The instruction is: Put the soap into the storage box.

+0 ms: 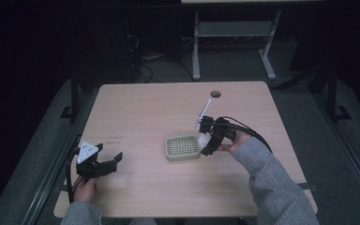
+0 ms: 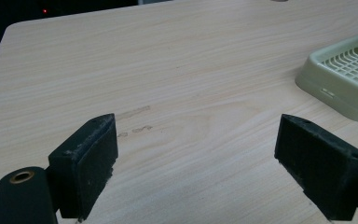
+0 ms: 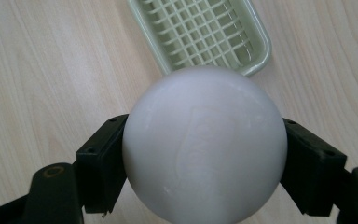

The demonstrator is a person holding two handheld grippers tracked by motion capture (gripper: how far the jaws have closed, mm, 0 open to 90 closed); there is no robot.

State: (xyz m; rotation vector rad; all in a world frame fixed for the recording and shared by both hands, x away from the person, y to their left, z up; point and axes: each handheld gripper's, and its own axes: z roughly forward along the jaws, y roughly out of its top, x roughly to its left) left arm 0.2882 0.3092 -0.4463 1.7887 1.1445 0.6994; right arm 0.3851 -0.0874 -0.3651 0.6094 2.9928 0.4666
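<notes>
High view: light wood tabletop (image 1: 145, 112) with rounded corners fills mid-frame. Left tool (image 1: 110, 165) sits lower left, held by a hand (image 1: 85, 190), jaws spread, nothing between them. Right tool (image 1: 205, 143) is right of centre, held by a hand (image 1: 236, 140) in a grey knit sleeve (image 1: 272, 187), tilted down at the right edge of a pale green soap dish (image 1: 183, 147). A small white shape (image 1: 202, 139) shows at its jaws, too small to read here. A round hole (image 1: 215, 94) sits near the tabletop's far edge.

Left gripper view: two black block jaws stand wide apart at lower left and lower right, pads scuffed, bare wood grain between. Faint smudge marks (image 2: 135, 121) on the wood at mid-frame. Soap dish corner (image 2: 340, 79) shows at right edge, glossy plastic, gridded insert, well apart from the jaws.

Right gripper view: clears up the white shape: a smooth, matte white soap ball (image 3: 205, 149) with a faint embossed rectangular stamp, clamped between both black jaws at lower centre. Soap dish (image 3: 200, 32) lies beyond it at top centre, rectangular, rounded corners, lattice grid; ball overlaps its near rim in frame, contact unclear.
</notes>
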